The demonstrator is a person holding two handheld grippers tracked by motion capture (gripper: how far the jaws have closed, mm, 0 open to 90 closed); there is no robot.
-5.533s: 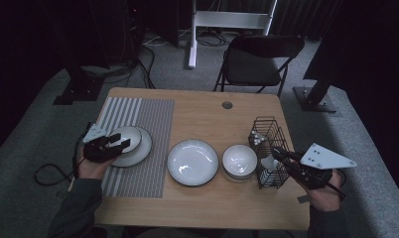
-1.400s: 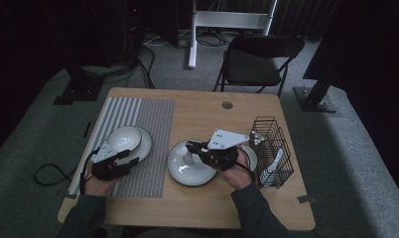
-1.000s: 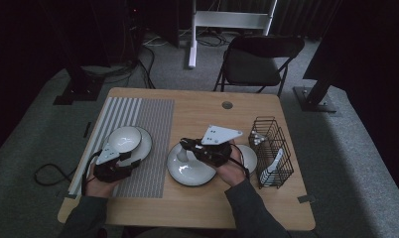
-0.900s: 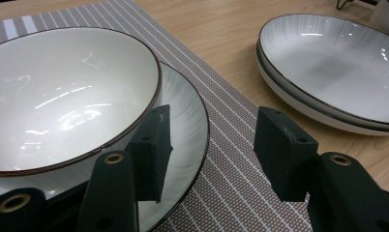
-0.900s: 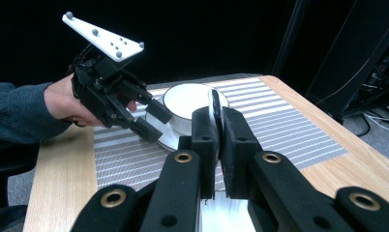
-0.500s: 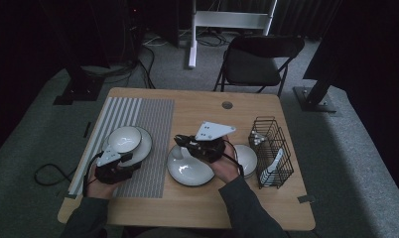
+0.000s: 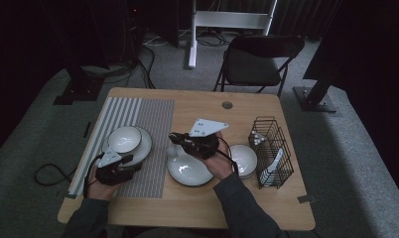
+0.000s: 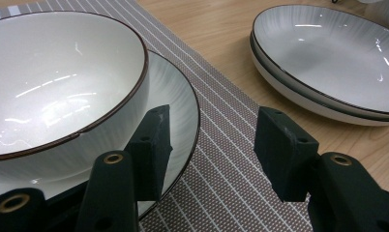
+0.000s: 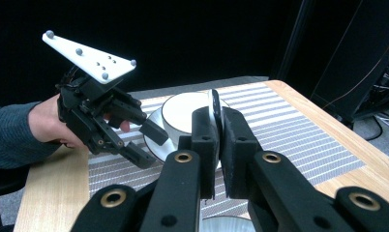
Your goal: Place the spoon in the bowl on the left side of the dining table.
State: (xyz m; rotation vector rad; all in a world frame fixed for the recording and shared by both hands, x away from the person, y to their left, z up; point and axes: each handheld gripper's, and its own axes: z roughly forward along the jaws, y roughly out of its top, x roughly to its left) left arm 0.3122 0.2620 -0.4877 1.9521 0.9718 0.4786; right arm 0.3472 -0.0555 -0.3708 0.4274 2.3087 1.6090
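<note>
My right gripper is shut on a thin white spoon, seen edge-on between its pads. It hovers over the left rim of the stacked white plates, pointing toward the striped placemat. A white bowl sits on a plate on that mat. My left gripper stands open at the plate's near edge. One jaw is over the plate's rim and the other over the mat, with nothing pressed between them. The bowl is just beyond the left jaw.
A second white bowl sits right of the stacked plates. A black wire basket holding white spoons stands at the right of the wooden table. A folding chair stands behind the table.
My right gripper has carried the spoon leftward from above the right bowl, across the stacked plates, toward the placemat. The left gripper has stayed beside the plate.
</note>
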